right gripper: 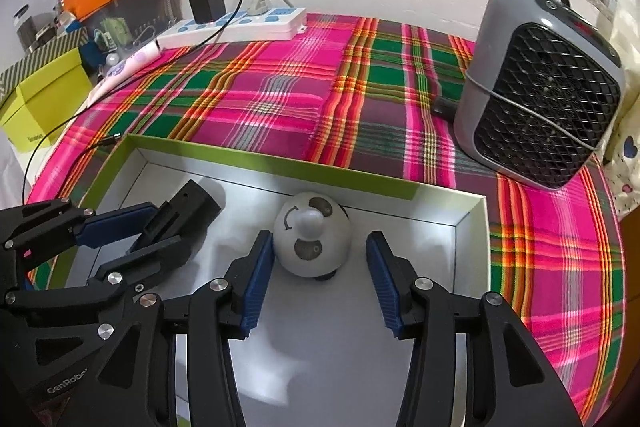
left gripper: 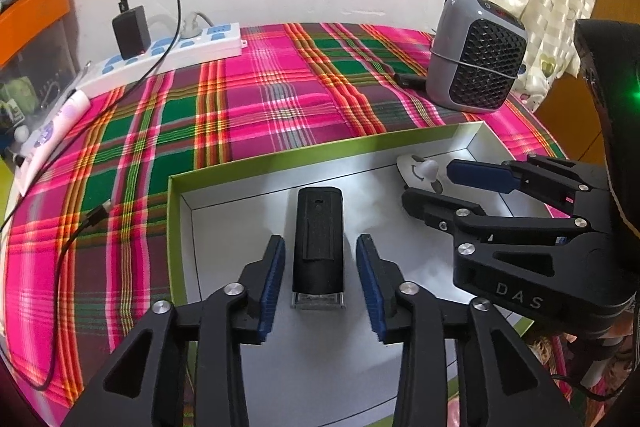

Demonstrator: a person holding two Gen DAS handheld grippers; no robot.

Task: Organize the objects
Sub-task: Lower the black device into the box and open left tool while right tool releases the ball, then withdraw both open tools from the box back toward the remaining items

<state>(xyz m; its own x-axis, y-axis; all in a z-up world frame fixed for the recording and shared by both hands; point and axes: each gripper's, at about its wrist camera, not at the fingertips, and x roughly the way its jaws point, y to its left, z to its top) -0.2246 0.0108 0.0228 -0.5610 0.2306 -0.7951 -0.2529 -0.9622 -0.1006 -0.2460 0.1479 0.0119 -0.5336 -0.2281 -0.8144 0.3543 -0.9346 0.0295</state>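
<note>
Both my grippers hover over the box [left gripper: 176,187], released.

My left gripper [left gripper: 320,283] straddles the black light [left gripper: 318,243] lying between its 2 spread pads, untouched. My right gripper [right gripper: 320,279] gapes around the white ball [right gripper: 314,239], whose side sits just beside 1 pad.

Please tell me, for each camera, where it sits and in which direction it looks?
Left wrist: sits on the left gripper, looking forward into the green-edged box at the black device; right gripper shows beside.
Right wrist: sits on the right gripper, facing the white ball-shaped object; left gripper shows.
Shared: box, heater, power strip.
</note>
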